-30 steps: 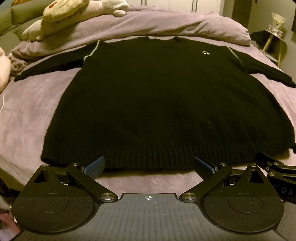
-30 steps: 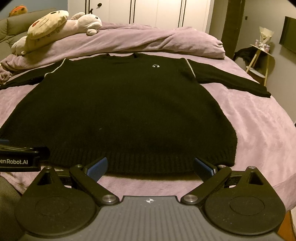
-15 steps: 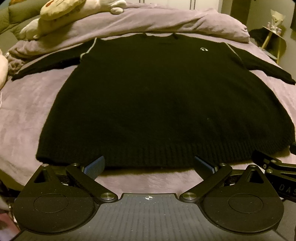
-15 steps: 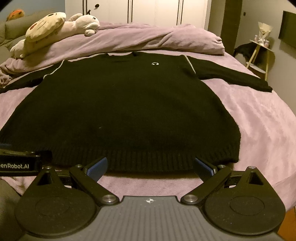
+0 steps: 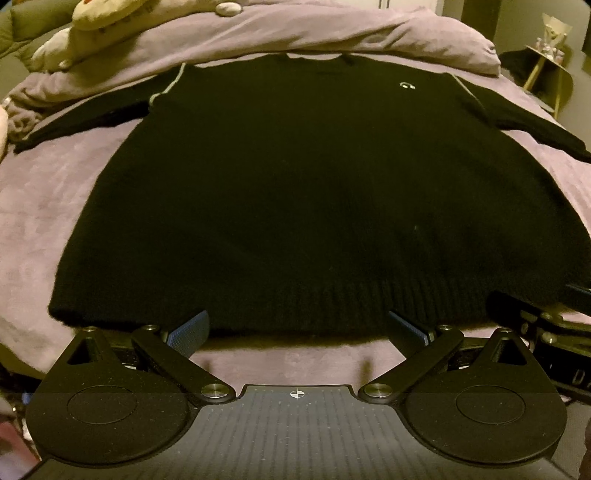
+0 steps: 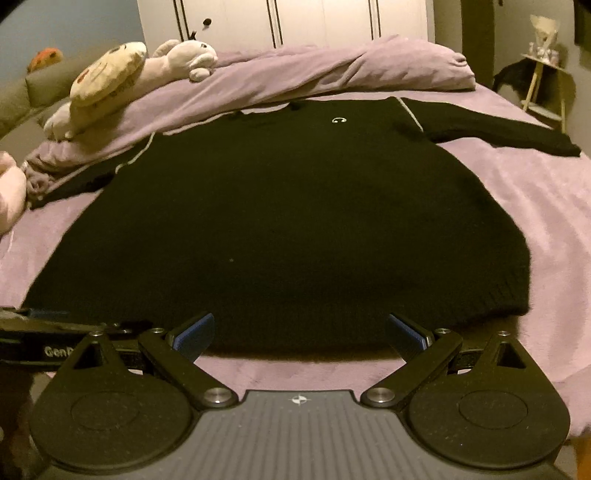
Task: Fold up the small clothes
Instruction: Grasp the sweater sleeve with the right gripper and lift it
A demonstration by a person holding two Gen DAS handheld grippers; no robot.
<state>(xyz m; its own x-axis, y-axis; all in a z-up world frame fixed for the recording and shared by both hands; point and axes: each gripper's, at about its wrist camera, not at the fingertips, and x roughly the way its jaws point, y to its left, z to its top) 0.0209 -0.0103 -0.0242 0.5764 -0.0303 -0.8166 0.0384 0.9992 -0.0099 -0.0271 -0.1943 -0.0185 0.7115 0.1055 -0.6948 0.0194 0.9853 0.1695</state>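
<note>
A black knit sweater (image 5: 295, 192) lies flat, front up, on a lilac bed cover, with both sleeves spread out and its ribbed hem nearest me. It also shows in the right wrist view (image 6: 288, 229). My left gripper (image 5: 297, 328) is open and empty, its blue pads at the hem's left-middle part. My right gripper (image 6: 299, 332) is open and empty at the hem's right part. The right gripper's body (image 5: 554, 332) shows at the right edge of the left wrist view. The left gripper's body (image 6: 48, 339) shows at the left of the right wrist view.
A rumpled lilac duvet (image 6: 332, 74) and plush toys (image 6: 110, 81) lie at the head of the bed. A small side table (image 6: 546, 85) stands at the far right. A white wardrobe (image 6: 295, 22) is behind the bed. The bed's right edge (image 6: 576, 373) drops off.
Both grippers have moved forward toward the sweater's hem, which now reaches their pads. The right wrist view has tilted to the left. Both jaws stay open.
</note>
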